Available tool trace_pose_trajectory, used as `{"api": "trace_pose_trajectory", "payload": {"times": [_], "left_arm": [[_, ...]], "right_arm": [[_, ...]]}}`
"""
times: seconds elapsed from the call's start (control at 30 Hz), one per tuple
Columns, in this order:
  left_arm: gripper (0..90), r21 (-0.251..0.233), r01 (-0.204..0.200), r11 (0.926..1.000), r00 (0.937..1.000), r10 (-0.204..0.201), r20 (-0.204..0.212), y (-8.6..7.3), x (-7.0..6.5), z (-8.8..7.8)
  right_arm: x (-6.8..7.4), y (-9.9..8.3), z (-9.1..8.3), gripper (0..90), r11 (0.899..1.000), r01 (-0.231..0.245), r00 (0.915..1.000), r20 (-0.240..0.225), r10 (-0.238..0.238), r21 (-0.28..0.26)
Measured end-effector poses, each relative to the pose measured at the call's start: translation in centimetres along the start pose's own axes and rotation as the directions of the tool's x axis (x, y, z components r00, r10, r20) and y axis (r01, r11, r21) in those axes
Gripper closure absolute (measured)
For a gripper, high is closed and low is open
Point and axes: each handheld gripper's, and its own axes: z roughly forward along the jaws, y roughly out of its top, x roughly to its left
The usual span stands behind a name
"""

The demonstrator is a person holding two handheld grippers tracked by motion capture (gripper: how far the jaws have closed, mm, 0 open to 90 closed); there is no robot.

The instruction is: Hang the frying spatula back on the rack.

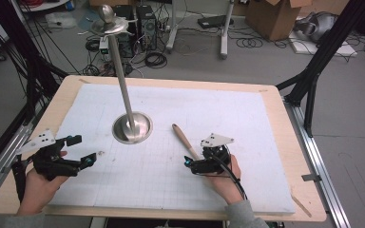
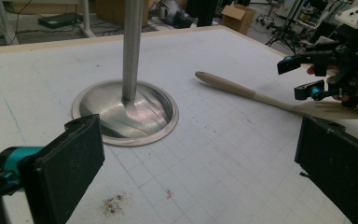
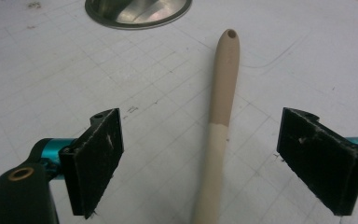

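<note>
High view first: we hold our right gripper (image 1: 188, 160) low over the white gridded mat (image 1: 228, 123), right at the near end of a wooden spatula (image 1: 184, 140) that lies flat on the mat with its handle pointing away from us and to the left. In the right gripper view we see our jaws spread wide, one on each side of the spatula's (image 3: 220, 126) handle, with clear mat between each pad and the wood; nothing is gripped. Our left gripper (image 1: 84, 149) sits well apart at the left edge of the mat, its jaws likewise wide and empty. From the left gripper view we look across at the round steel base (image 2: 126, 114) of a stand, whose upright steel pole (image 2: 131, 46) rises from its middle. That base lies just left of the spatula's handle tip, not touching it.
</note>
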Motion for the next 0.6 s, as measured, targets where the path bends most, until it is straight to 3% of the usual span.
{"api": "trace_pose_trajectory", "payload": {"times": [0.27,0.6], "left_arm": [[1.8,0.000,0.003,1.0000,1.0000,-0.003,0.001,-0.06,-0.01,0.04],[1.9,0.006,0.005,1.0000,1.0000,-0.005,0.002,-0.17,0.02,0.17]], "right_arm": [[-0.39,-0.23,0.00,13.9,1.000,-0.020,0.9996,0.019,0.020,-0.007],[-0.32,-0.67,0.70,14.3,0.999,-0.034,0.9989,0.034,0.033,0.029]]}}
